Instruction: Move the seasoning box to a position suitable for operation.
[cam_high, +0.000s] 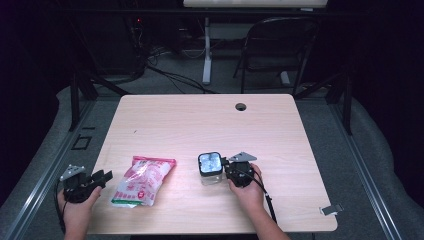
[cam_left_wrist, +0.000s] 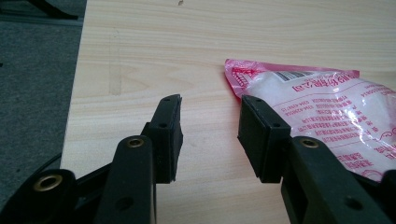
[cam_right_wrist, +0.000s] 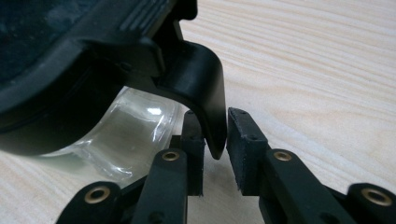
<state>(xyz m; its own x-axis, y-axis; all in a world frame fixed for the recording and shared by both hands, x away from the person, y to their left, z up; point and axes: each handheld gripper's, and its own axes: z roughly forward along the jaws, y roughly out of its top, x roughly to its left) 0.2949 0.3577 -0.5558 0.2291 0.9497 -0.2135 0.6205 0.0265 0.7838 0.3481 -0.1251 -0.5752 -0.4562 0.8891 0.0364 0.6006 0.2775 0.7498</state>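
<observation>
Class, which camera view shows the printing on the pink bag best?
The left gripper view: the pink bag lies close, its barcode and red print visible. The high view shows the whole bag small, its print unreadable.

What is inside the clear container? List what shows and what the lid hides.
Through the container's clear wall nothing solid shows, only glare. The black lid covers the top, so the contents cannot be confirmed. The right gripper pinches the lid's latch.

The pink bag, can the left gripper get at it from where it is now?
Probably yes. The left gripper is open beside the pink bag, with bare table between them and nothing in the way.
</observation>
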